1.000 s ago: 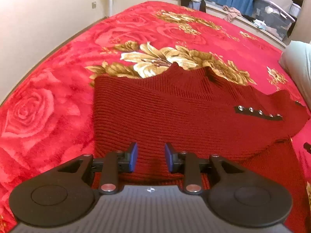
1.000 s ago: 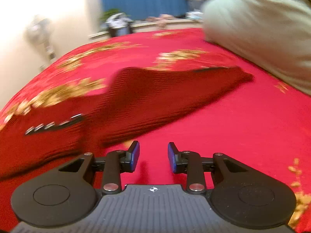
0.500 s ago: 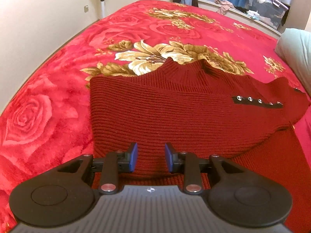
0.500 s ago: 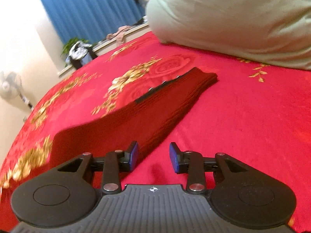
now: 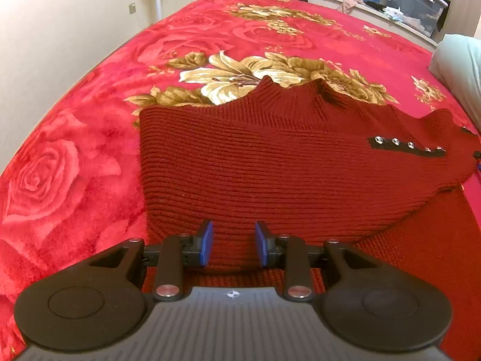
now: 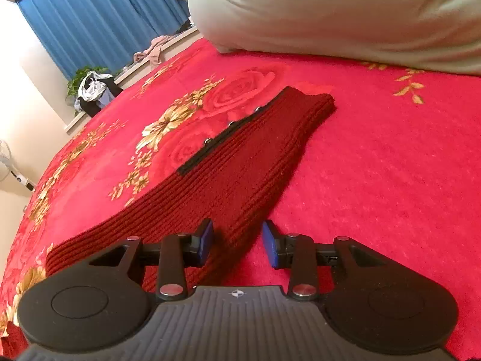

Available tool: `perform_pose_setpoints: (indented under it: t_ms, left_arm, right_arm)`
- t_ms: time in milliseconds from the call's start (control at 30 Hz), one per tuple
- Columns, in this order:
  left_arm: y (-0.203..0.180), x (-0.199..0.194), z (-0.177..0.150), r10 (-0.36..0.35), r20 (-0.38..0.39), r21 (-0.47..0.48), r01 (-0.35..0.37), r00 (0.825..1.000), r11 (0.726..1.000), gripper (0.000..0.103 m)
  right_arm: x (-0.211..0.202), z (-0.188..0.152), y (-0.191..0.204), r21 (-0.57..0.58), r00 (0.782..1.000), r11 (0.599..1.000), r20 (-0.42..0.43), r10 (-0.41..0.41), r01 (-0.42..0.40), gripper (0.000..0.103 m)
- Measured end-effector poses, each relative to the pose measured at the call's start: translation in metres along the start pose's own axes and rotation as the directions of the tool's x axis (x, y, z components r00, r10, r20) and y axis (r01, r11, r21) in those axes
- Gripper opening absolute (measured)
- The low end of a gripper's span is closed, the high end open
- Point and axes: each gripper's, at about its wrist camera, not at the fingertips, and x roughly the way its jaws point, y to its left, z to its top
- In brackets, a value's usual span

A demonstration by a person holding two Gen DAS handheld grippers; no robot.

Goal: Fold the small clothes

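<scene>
A dark red ribbed knit sweater (image 5: 270, 162) lies flat on the red floral bedspread (image 5: 75, 156), collar pointing away, one sleeve folded across the body with a black button strip (image 5: 405, 146) at the right. My left gripper (image 5: 234, 245) is open and empty, low over the sweater's near hem. In the right wrist view the other sleeve (image 6: 249, 156) stretches away to its cuff, with a black button strip (image 6: 216, 144) along its left edge. My right gripper (image 6: 237, 242) is open and empty, its jaws on either side of the sleeve's near right edge.
A pale green pillow (image 6: 345, 15) lies at the bed's far right and shows in the left wrist view (image 5: 463, 66). A cream wall (image 5: 60, 15) runs along the bed's left side. A clothes pile (image 6: 93, 90) and blue curtains (image 6: 99, 15) stand beyond the bed.
My right gripper has swung right and come down along the sleeve, and the sleeve now lies straight out to its cuff. My left gripper has stayed over the hem, rising slightly.
</scene>
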Motion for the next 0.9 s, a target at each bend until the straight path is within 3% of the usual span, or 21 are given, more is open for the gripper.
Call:
perform_pose_setpoints:
  t_ms: [133,167,233,367,467,533,600,667,733,800,867,900]
  left_arm:
    - [0.006,-0.001,0.002,0.002,0.004,-0.019,-0.001,1.0,1.0,0.034]
    - [0.007,-0.002,0.003,0.0,0.006,-0.023,0.0,1.0,1.0,0.034]
    - [0.008,-0.003,0.004,-0.006,0.008,-0.03,0.006,1.0,1.0,0.034]
    - [0.014,-0.007,0.007,-0.017,0.015,-0.063,0.017,1.0,0.998,0.034]
    - [0.025,-0.015,0.01,-0.025,0.034,-0.111,0.029,0.999,0.993,0.034]
    - [0.034,-0.019,0.012,-0.021,0.044,-0.144,0.027,0.999,0.989,0.034]
    - [0.042,-0.022,0.014,-0.014,0.048,-0.175,0.023,0.999,0.984,0.034]
    - [0.051,-0.026,0.016,-0.015,0.057,-0.208,0.026,0.998,0.978,0.034]
    - [0.059,-0.029,0.017,-0.02,0.06,-0.233,0.033,0.998,0.972,0.033]
    - [0.065,-0.031,0.018,-0.037,0.067,-0.251,0.053,0.997,0.966,0.03]
    - [0.072,-0.033,0.017,-0.068,0.07,-0.283,0.085,0.995,0.955,0.029]
    - [0.075,-0.033,0.017,-0.089,0.07,-0.303,0.106,0.994,0.947,0.029]
  right_arm:
    - [0.006,0.003,0.009,-0.029,0.999,0.998,0.007,-0.047,0.047,0.035]
    - [0.008,0.004,0.015,-0.063,0.997,0.995,0.011,-0.077,0.077,0.025]
    - [0.008,0.007,0.02,-0.086,0.994,0.99,0.018,-0.109,0.11,0.014]
    - [-0.007,0.013,0.039,-0.121,0.986,0.981,0.079,-0.145,0.154,0.011]
    - [-0.025,0.009,0.084,-0.255,0.954,0.925,0.175,-0.242,0.282,0.01]
    - [-0.05,-0.002,0.127,-0.348,0.937,0.886,0.273,-0.218,0.308,0.01]
    - [-0.083,-0.03,0.182,-0.502,0.924,0.816,0.371,-0.096,0.286,0.01]
    - [-0.125,-0.08,0.232,-0.647,0.917,0.744,0.379,0.124,0.167,0.01]
    - [-0.164,-0.141,0.266,-0.778,0.897,0.628,0.291,0.332,0.019,0.01]
    - [-0.197,-0.209,0.285,-0.876,0.854,0.462,0.133,0.504,-0.137,0.011]
    - [-0.208,-0.269,0.295,-0.904,0.847,0.315,-0.088,0.524,-0.289,0.011]
    - [-0.207,-0.292,0.296,-0.904,0.855,0.276,-0.158,0.495,-0.327,0.011]
